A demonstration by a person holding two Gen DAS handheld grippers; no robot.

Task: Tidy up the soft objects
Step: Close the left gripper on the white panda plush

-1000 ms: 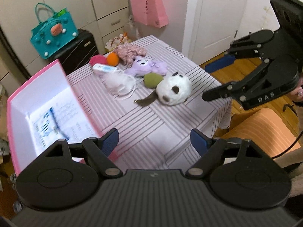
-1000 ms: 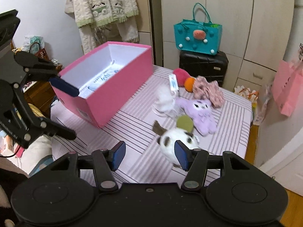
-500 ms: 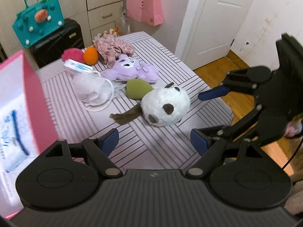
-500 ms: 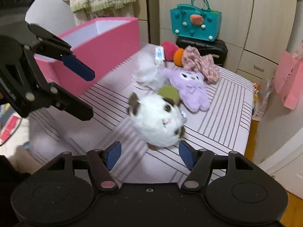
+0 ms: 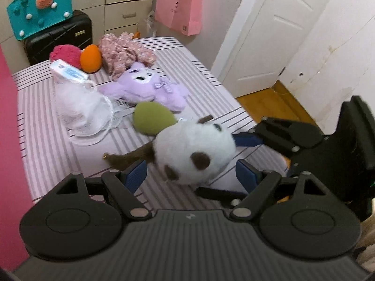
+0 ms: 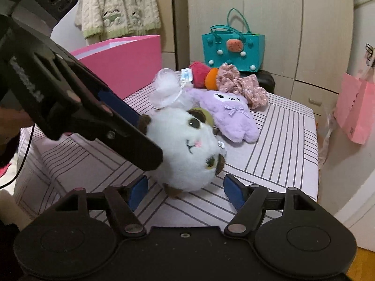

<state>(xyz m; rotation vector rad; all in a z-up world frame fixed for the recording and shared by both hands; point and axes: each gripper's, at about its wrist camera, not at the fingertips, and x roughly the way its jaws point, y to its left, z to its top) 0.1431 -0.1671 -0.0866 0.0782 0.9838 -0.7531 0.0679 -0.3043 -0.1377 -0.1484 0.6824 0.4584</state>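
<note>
Room: cream cupboard doors (image 6: pixel 269 23) along back wall; white panelled door (image 5: pixel 269 35) with metal handle; wooden floor (image 5: pixel 269 103); black suitcase (image 5: pixel 58 35) bearing teal bag (image 5: pixel 39 9); pink paper bag (image 5: pixel 179 9) hanging; knitted garment (image 6: pixel 119 4) hanging.

Both hand-held grippers lowered around panda plush (image 5: pixel 194 154); right opening.

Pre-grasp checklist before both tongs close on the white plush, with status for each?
1. White plush sits between left tongs pads: ok.
2. Plush between right tongs pads: ok; jaws opening, no pad pressing yet.
3. Left tongs open wide enough: ok.
4. The two tongs clear of each other: cannot tell; they crowd the same toy.
5. Green pouf free of the plush: not ok, it touches it.
6. Pink box open on top: ok.
</note>
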